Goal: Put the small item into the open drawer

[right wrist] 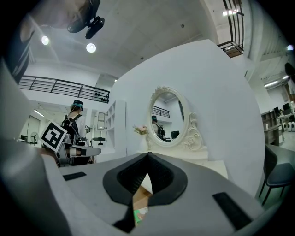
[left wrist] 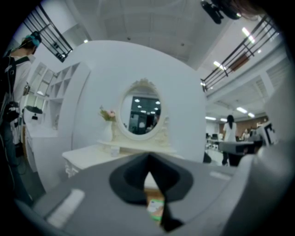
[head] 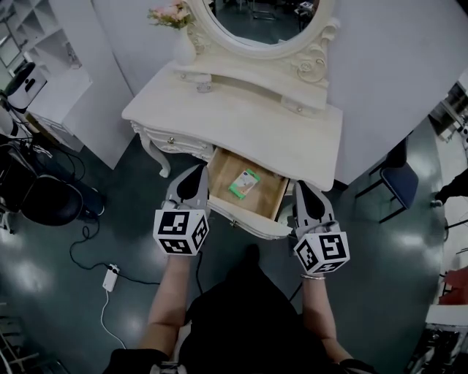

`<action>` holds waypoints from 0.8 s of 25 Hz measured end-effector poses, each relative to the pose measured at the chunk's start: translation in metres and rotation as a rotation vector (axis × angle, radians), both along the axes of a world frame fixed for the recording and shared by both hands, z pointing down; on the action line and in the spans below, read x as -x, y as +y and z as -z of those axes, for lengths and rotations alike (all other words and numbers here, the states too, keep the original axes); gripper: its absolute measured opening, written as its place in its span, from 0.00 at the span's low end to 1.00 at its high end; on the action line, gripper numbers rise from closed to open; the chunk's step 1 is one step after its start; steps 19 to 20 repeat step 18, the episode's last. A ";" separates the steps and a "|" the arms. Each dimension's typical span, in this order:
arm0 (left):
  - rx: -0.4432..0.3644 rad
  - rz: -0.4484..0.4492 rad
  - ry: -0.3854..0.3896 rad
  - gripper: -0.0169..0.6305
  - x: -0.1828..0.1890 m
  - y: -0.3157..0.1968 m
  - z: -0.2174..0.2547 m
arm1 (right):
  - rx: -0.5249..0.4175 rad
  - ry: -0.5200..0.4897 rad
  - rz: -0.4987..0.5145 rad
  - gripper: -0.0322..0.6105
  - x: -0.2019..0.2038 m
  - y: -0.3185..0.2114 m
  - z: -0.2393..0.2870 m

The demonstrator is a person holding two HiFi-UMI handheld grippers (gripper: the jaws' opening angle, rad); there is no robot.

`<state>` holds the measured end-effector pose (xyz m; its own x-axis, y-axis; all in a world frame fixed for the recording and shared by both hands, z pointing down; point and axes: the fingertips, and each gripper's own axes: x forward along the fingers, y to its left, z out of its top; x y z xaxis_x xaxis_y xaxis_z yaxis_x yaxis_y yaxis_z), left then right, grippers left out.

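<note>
Grey plastic, two pairs of tongs, both mine.

Left tongs (left wrist: 150, 175): jaws shut tight, nothing between them.

Right tongs (right wrist: 145, 177): jaws likewise together and empty. Only a sliver of the drawer shows past the seam.

Position, head view: one pair at each side of the open drawer (head: 252, 220), lower centre of frame. Both are near its front corners, and I cannot tell whether either touches it.

Small item (head: 243, 183): flat green-and-white packet lying on the drawer floor at centre frame, apart from both tongs.

Surround: cream dressing table (head: 241, 117) and oval mirror (head: 263, 18), upper centre.

Status, my judgement: item placed.

Hazards: a shut jaw knocking the drawer front would jolt the drawer and shift the packet. Re-gripping so flat a thing would be awkward.

Long axis of the item: diagonal, lower left to upper right. Which end is its top I cannot tell.
</note>
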<state>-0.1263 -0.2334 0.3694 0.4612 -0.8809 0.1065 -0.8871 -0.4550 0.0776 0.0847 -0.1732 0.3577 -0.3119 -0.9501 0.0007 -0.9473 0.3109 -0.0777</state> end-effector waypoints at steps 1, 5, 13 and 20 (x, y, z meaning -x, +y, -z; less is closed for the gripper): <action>-0.002 -0.001 0.000 0.04 0.001 0.001 0.001 | -0.003 0.001 -0.001 0.05 0.000 0.001 0.001; -0.011 -0.005 -0.003 0.04 0.002 0.007 0.006 | -0.009 0.007 -0.003 0.05 0.002 0.007 0.004; -0.013 -0.012 -0.004 0.04 0.005 0.018 0.005 | -0.017 0.011 0.003 0.05 0.008 0.016 0.005; -0.019 -0.018 -0.008 0.04 0.005 0.020 0.007 | -0.025 0.010 0.001 0.05 0.008 0.019 0.008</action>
